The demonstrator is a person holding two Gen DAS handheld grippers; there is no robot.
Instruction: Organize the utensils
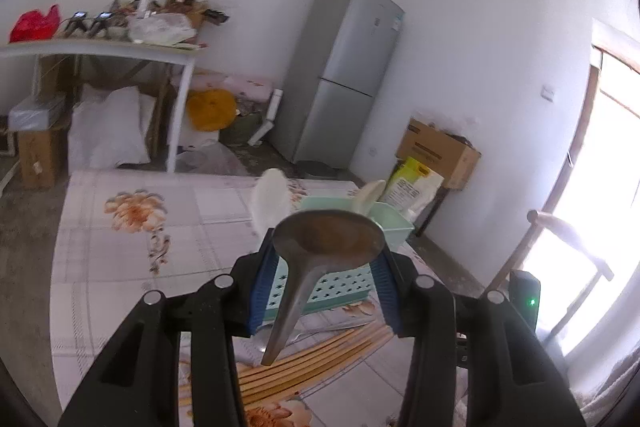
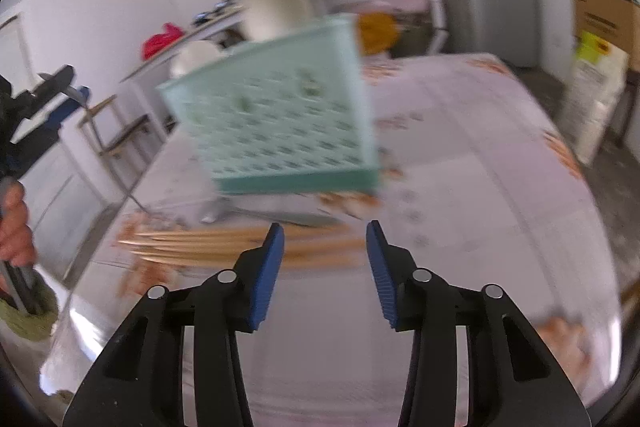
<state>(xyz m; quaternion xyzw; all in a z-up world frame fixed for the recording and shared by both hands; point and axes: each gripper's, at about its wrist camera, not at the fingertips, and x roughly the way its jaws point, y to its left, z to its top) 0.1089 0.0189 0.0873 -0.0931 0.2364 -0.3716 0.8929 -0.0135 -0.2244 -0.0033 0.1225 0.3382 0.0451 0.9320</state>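
We hold a metal spoon in our left gripper: its bowl sits crosswise between the two blue pads, pressed on both sides, and its handle hangs down and toward the camera between the black fingers. Just beyond the jaws stands a mint-green perforated basket on the flowered tablecloth. Two white ladle-like utensils stick up from the basket, past the spoon's bowl. Below the jaws, nearer to us than the basket, a row of wooden chopsticks lies flat on the cloth.

Our right gripper holds nothing; its pads stand apart with only bare cloth showing between them. No earlier view is given, so we say only that the jaws are parted. Straight ahead of them is the same basket, blurred, with the white utensils rising from its far side. The chopsticks lie just ahead of the left-hand pad and run off to that side; one end passes behind the pad's tip. A few flat metal pieces lie between the chopsticks and the basket, too blurred for us to name. Far to the left of the jaws we see a hand gripping the other tool.
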